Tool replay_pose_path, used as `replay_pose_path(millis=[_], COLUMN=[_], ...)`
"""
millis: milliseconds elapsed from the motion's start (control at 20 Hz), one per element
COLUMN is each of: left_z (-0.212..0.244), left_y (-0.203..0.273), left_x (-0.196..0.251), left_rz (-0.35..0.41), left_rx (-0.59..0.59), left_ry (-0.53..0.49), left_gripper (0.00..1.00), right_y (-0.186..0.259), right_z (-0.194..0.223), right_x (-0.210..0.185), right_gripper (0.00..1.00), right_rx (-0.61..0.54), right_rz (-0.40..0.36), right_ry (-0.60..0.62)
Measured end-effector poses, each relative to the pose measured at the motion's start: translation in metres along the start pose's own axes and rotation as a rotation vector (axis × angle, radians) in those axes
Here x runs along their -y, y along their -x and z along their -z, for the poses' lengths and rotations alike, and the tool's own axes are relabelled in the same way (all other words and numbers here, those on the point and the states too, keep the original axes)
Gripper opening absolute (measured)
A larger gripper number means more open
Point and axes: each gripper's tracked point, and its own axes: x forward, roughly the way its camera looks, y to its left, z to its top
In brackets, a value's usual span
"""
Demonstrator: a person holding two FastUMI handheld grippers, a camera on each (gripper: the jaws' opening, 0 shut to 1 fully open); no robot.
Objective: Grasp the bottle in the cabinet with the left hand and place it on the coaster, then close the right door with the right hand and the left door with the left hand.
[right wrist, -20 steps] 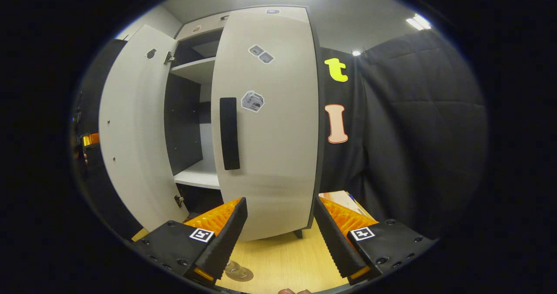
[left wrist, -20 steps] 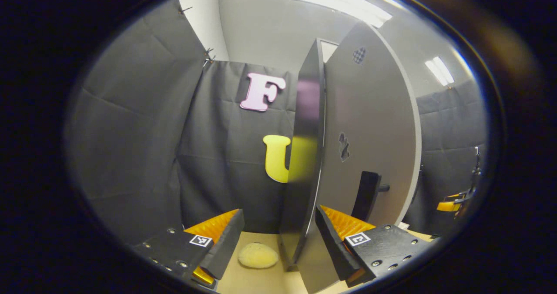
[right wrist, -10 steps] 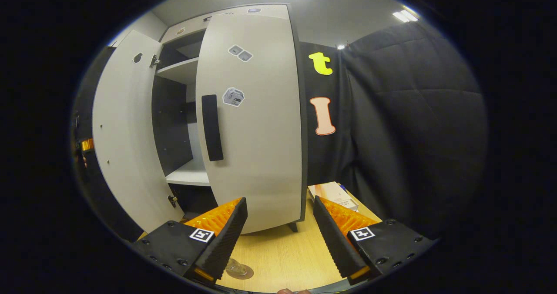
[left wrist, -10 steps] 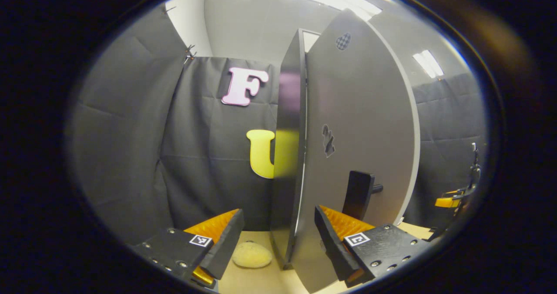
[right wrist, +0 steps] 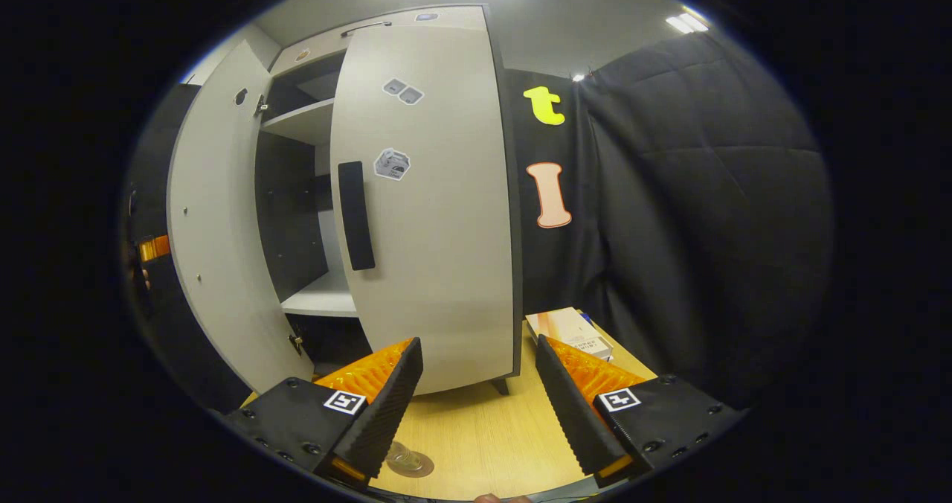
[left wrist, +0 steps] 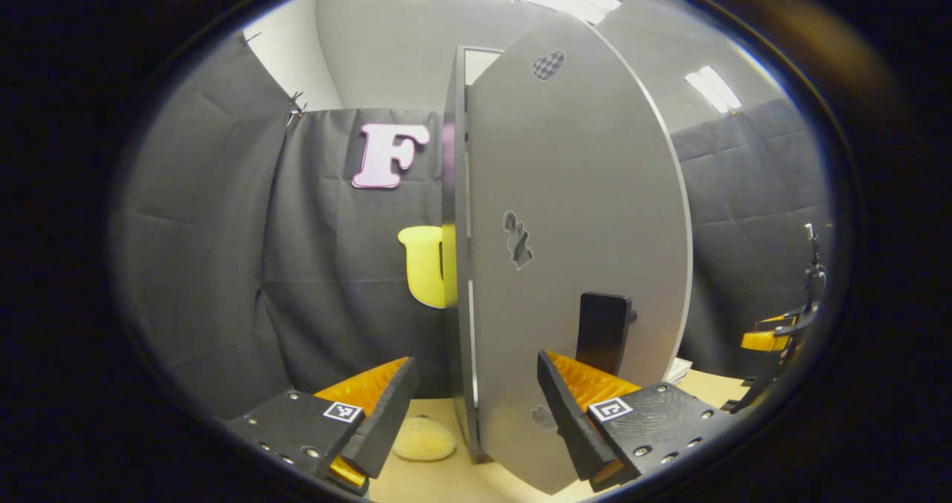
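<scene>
Two cabinet doors matter now: the right door (right wrist: 435,205) looks nearly shut, while the left door (left wrist: 573,250) stands open with the spread left tongs (left wrist: 476,406) against it, seemingly to push. Right tongs (right wrist: 480,395) are spread, empty. The bottle's base (right wrist: 407,460) rests on the bench (right wrist: 483,443) before the cabinet.

Left gripper view: camera low over the tabletop (left wrist: 439,481), close to the cabinet's left door (left wrist: 573,250), facing its outer face almost edge-on, booth wall behind. Own left claw (left wrist: 472,414) at the bottom; the other claw far off at the right edge (left wrist: 773,335).

Right gripper view: camera low, set back from the cabinet front, facing the right door (right wrist: 431,213) and the open shelves. Own right claw (right wrist: 476,406) at the bottom.

Shared: left door (right wrist: 216,228), cabinet, tabletop (right wrist: 483,443).
</scene>
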Motion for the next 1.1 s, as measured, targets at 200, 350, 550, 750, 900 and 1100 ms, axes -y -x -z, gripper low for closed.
replay_pose_path(millis=[200, 350, 550, 750, 900, 1100], left_z=[-0.001, 0.000, 0.002, 0.003, 0.003, -0.006], left_y=[0.003, 0.003, 0.002, -0.014, -0.031, -0.026], left_x=[0.007, 0.013, 0.027, 0.058, 0.083, 0.101], left_rz=[-0.037, -0.050, -0.076, -0.111, -0.144, -0.234], left_rx=[-0.017, -0.023, -0.028, -0.044, -0.045, -0.033], left_ry=[-0.014, 0.019, 0.034, 0.042, 0.051, 0.038], left_gripper=[0.94, 0.94, 0.94, 0.94, 0.94, 0.94], right_y=[0.005, 0.005, 0.001, -0.007, -0.017, -0.024], right_z=[0.008, 0.013, 0.012, 0.003, -0.004, -0.013], right_x=[0.020, 0.036, 0.061, 0.088, 0.108, 0.132], right_gripper=[0.98, 0.98, 0.98, 0.98, 0.98, 0.97], right_rx=[-0.017, -0.031, -0.035, -0.041, -0.054, -0.046], right_rz=[0.012, 0.023, 0.020, 0.005, -0.008, -0.029], right_ry=[-0.025, -0.049, -0.054, -0.038, -0.038, -0.032])
